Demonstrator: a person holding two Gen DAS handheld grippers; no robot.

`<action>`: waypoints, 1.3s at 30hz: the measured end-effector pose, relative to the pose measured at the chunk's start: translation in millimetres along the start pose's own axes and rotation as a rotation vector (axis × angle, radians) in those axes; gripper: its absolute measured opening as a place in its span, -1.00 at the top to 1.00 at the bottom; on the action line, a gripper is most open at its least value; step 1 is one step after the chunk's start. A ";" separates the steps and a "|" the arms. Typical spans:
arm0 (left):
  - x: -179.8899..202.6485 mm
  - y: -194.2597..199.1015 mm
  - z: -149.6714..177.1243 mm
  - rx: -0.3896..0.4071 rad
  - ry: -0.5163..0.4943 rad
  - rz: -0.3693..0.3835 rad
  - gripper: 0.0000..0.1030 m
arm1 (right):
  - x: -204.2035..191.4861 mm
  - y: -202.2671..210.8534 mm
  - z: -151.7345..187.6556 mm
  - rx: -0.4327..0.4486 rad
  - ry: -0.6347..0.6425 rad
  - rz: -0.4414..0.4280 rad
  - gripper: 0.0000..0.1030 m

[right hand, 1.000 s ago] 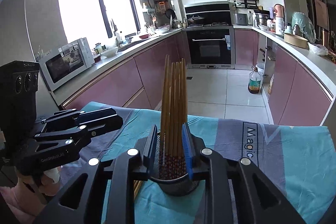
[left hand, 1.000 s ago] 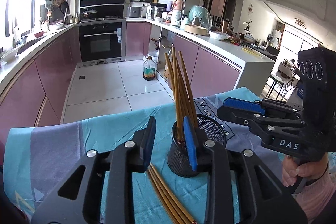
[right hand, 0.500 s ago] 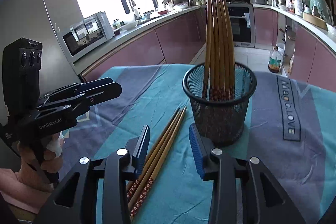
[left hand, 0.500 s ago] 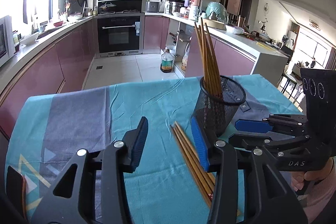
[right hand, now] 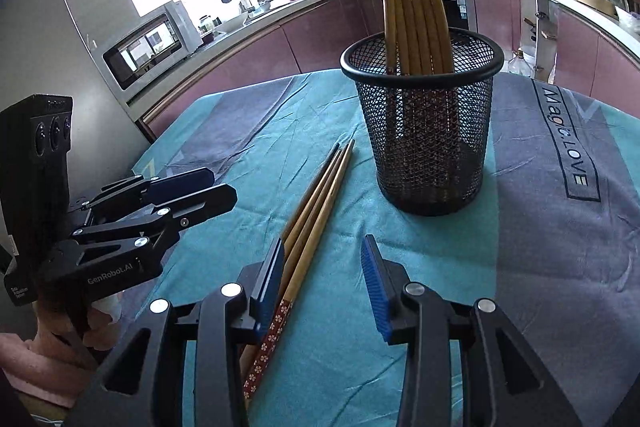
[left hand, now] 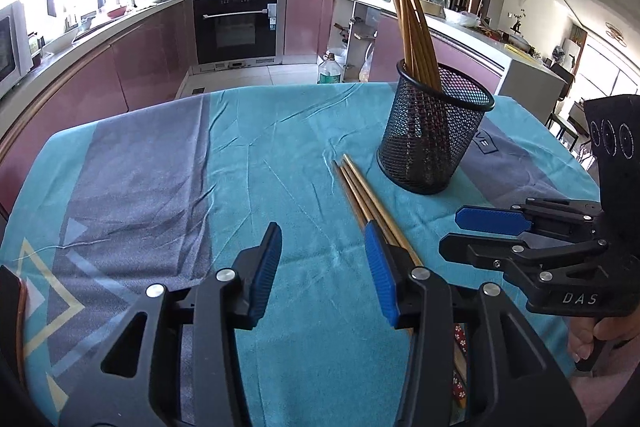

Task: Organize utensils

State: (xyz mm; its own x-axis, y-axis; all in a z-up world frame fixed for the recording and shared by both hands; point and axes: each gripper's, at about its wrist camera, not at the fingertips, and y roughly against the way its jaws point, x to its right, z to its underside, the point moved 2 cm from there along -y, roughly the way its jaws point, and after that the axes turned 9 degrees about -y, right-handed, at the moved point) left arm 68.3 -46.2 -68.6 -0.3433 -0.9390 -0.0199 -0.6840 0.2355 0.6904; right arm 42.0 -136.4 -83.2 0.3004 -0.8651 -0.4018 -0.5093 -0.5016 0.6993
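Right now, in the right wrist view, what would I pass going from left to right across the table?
Left hand-held gripper → loose chopsticks on the cloth → mesh cup holding chopsticks → "Magic LOVE" lettering on the tablecloth.

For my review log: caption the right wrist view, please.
Open right gripper over loose wooden chopsticks beside a black mesh cup of chopsticks.
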 end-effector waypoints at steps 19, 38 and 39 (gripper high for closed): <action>12.0 -10.7 13.6 -0.060 -0.016 0.029 0.17 | -10.1 -16.9 9.1 -0.018 0.034 0.045 0.27; 25.2 -19.0 16.0 -0.073 -0.046 0.063 0.08 | -13.2 -23.4 14.1 -0.037 0.083 0.120 0.29; 25.9 -19.9 16.0 -0.075 -0.047 0.064 0.08 | -13.1 -23.4 14.2 -0.037 0.081 0.121 0.29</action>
State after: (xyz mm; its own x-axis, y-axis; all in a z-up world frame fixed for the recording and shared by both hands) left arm 62.7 -71.2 -94.3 -0.4161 -0.9093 -0.0068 -0.6101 0.2737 0.7435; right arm 38.5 -113.4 -102.7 0.3036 -0.9151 -0.2655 -0.5162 -0.3922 0.7614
